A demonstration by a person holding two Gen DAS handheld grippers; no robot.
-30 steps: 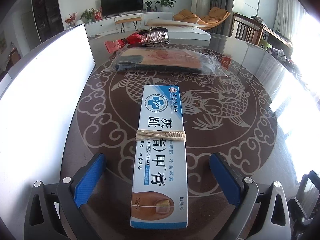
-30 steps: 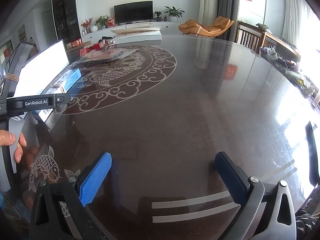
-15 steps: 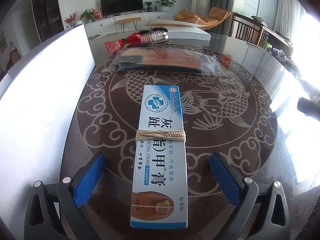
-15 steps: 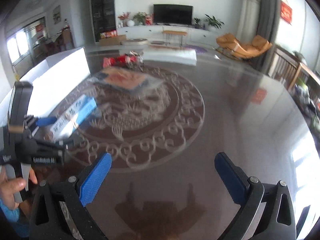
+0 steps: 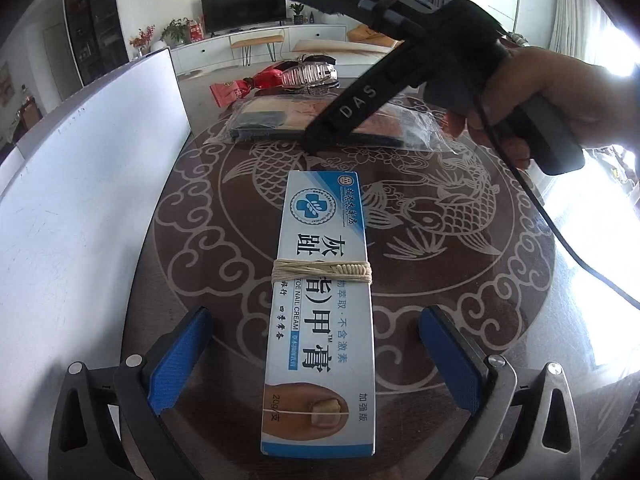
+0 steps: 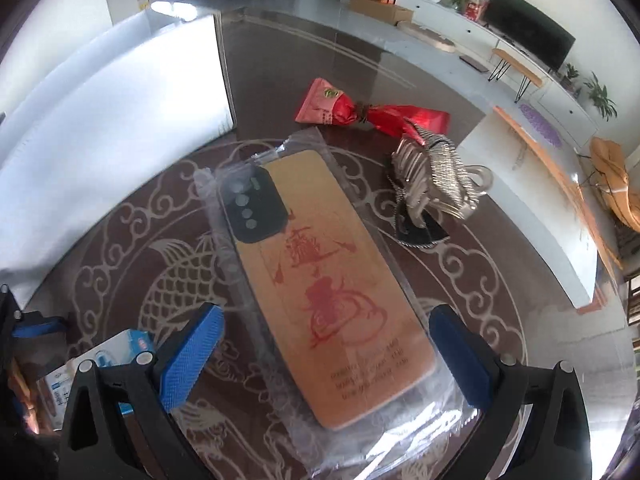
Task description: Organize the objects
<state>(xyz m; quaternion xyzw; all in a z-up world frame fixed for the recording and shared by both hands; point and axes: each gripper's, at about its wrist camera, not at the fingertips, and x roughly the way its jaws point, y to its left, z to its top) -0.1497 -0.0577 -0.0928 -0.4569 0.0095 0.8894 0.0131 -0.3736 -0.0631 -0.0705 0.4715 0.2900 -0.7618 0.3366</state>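
Note:
A long blue-white nail cream box [image 5: 320, 300], bound with twine, lies on the dark table between the open fingers of my left gripper [image 5: 320, 360]. My right gripper [image 6: 328, 356] is open and hovers over a tan phone case in a clear plastic bag [image 6: 320, 272], its fingers on either side of the case's near end. The bag also shows in the left wrist view [image 5: 276, 118], partly hidden by the right gripper's body [image 5: 400, 72]. Whether the right fingers touch the bag is unclear.
A white box [image 5: 80, 200] stands along the table's left side; it also shows in the right wrist view [image 6: 120, 120]. A red candy wrapper [image 6: 348, 110] and a silver hair clip [image 6: 432, 184] lie beyond the bag.
My right gripper has swung left across the table and now hangs over the bagged phone case, entering the left wrist view. The left gripper and the cream box have not moved.

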